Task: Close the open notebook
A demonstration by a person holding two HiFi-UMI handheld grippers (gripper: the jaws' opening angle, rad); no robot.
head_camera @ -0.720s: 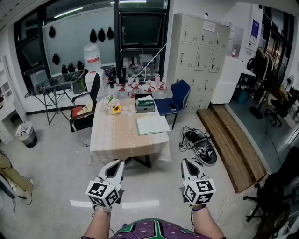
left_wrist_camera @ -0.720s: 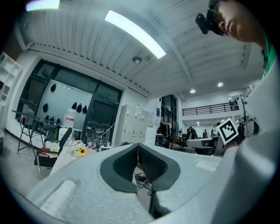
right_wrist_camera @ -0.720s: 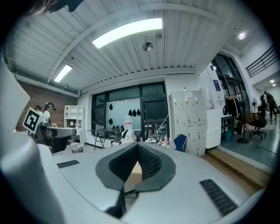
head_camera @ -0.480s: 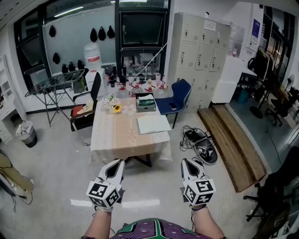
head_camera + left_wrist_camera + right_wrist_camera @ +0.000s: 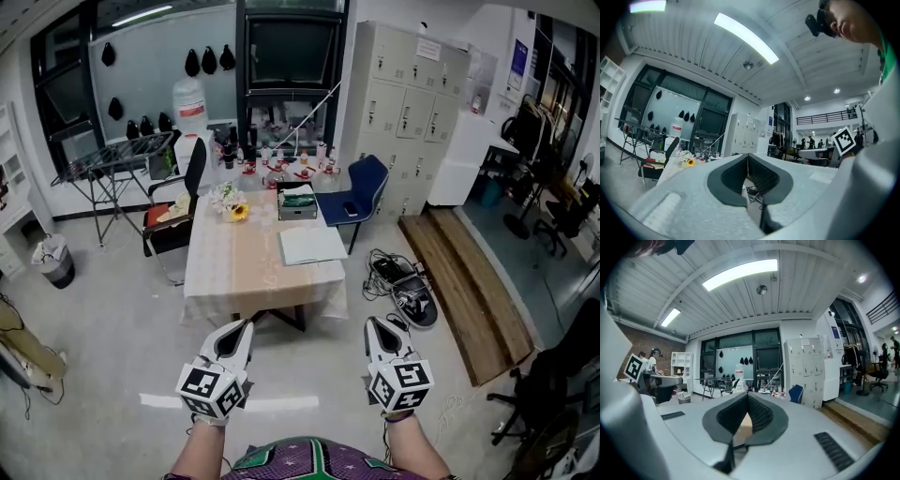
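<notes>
The open notebook [image 5: 311,245] lies on the far bench [image 5: 234,272], which looks a bit nearer than before, so the walk there has begun. The left gripper [image 5: 238,328] and right gripper [image 5: 376,326] both have jaws clenched, holding nothing.

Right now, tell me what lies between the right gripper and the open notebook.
Head view: from the right gripper, bare floor, then the tablecloth's bare front stretch up to the notebook.

The notebook [image 5: 312,245] is pale green, the tablecloth [image 5: 234,267] beige, the chair [image 5: 363,184] blue.
</notes>
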